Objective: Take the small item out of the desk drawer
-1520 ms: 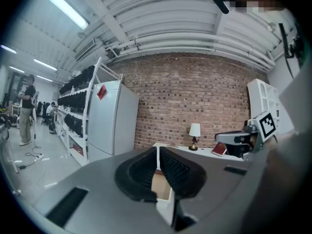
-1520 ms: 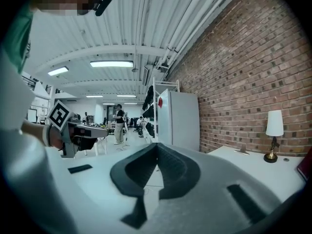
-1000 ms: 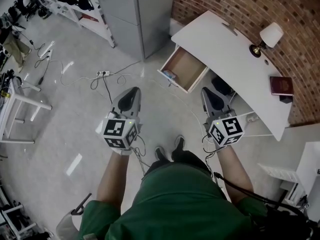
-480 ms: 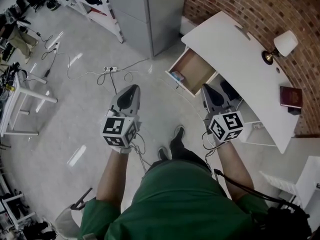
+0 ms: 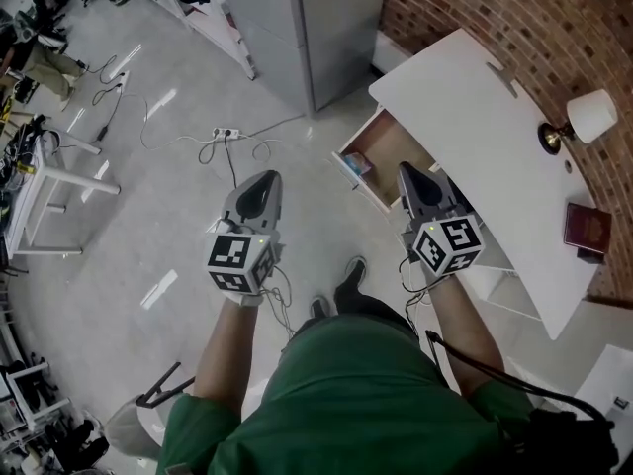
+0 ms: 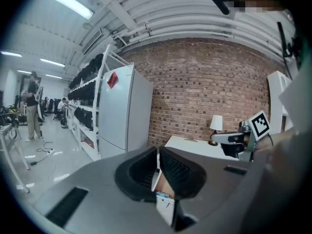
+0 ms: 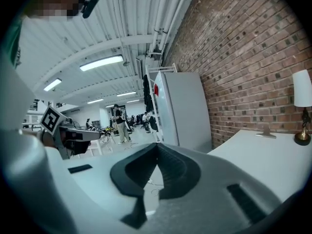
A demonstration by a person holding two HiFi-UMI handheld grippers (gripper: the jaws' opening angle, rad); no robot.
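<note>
The white desk (image 5: pixel 475 117) stands against the brick wall at the upper right of the head view, its wooden drawer (image 5: pixel 388 144) pulled open toward me. A small blue and white item (image 5: pixel 357 163) lies in the drawer's near left corner; it also shows just past my left gripper's tips as the small item (image 6: pixel 165 197). My left gripper (image 5: pixel 259 184) is shut and empty over the floor, left of the drawer. My right gripper (image 5: pixel 412 177) is shut and empty, its tips over the drawer's right front edge. Each gripper's jaws meet at the tips in its own view, left gripper (image 6: pixel 157 152) and right gripper (image 7: pixel 157 146).
A table lamp (image 5: pixel 587 117) and a dark red book (image 5: pixel 587 230) sit on the desk. A grey cabinet (image 5: pixel 312 18) stands left of the desk. A power strip with cables (image 5: pixel 227 135) lies on the floor, and a white table frame (image 5: pixel 40 196) stands at the far left.
Both grippers have come closer to the desk; the drawer now lies right ahead of the right gripper's tips. My feet have stepped forward. Both stay shut.
</note>
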